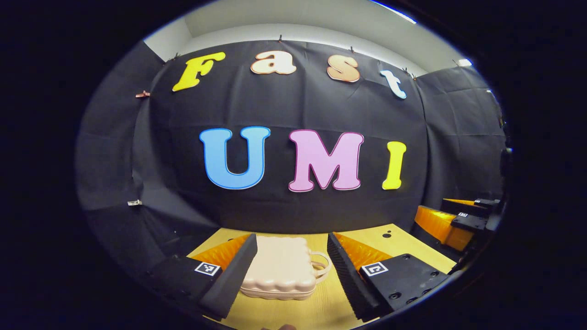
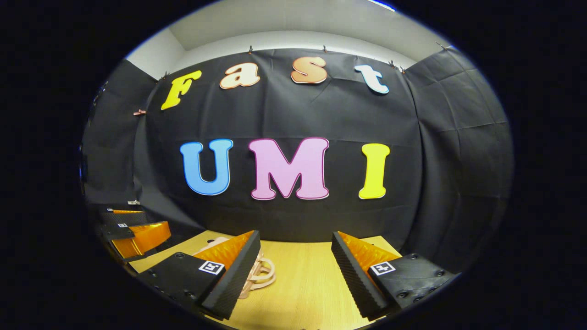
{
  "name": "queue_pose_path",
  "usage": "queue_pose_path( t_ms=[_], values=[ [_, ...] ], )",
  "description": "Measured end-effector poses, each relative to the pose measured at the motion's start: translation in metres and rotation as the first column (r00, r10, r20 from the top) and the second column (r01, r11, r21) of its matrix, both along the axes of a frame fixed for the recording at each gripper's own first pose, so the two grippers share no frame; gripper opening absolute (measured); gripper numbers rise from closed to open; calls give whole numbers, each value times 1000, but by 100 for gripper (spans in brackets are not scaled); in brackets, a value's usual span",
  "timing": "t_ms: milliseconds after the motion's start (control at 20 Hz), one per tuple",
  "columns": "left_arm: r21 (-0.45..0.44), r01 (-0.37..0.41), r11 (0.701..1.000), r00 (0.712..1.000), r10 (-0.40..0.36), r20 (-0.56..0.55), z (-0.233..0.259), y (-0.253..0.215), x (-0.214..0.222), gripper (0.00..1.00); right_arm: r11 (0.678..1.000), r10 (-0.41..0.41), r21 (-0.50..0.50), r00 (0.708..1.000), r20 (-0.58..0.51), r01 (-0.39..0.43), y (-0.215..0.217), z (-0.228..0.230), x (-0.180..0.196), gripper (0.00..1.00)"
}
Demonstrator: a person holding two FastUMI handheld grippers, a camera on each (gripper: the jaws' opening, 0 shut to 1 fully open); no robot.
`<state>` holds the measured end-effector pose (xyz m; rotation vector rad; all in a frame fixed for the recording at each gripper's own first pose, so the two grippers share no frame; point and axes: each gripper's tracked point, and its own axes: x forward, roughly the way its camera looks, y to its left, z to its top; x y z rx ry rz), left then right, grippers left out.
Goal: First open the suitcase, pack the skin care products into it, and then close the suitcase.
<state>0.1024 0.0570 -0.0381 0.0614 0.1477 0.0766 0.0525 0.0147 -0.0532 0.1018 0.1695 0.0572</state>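
A small pale pink suitcase (image 1: 280, 268) with a ribbed shell lies flat and closed on the wooden table (image 1: 293, 311), its handle (image 1: 321, 266) pointing right. My left gripper (image 1: 291, 247) hovers open above it, the case showing between the two fingers without touching them. In the right gripper view the suitcase handle (image 2: 261, 272) and a corner peek out behind the left finger. My right gripper (image 2: 296, 245) is open over bare table to the right of the case. Each gripper also appears at the edge of the other's view: the right gripper (image 1: 451, 220), the left gripper (image 2: 135, 233).
The wooden table (image 2: 302, 279) ends at the black cloth wall close behind the suitcase. Two small dark holes (image 1: 386, 235) mark the tabletop at the far right.
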Motion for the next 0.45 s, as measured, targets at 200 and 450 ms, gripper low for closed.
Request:
queue_pose_path(
  t_ms=[200, 450],
  values=[
    [-5, 3, 1000, 1000, -3, 9, 1, 3, -27, 96, 1000, 7, -12, 1000, 8, -7, 9, 5, -31, 99],
    [-18, 5, 1000, 1000, -5, 4, 5, 9, -33, 96, 1000, -13, -16, 1000, 1, 13, 5, 3, -56, 99]
  ],
)
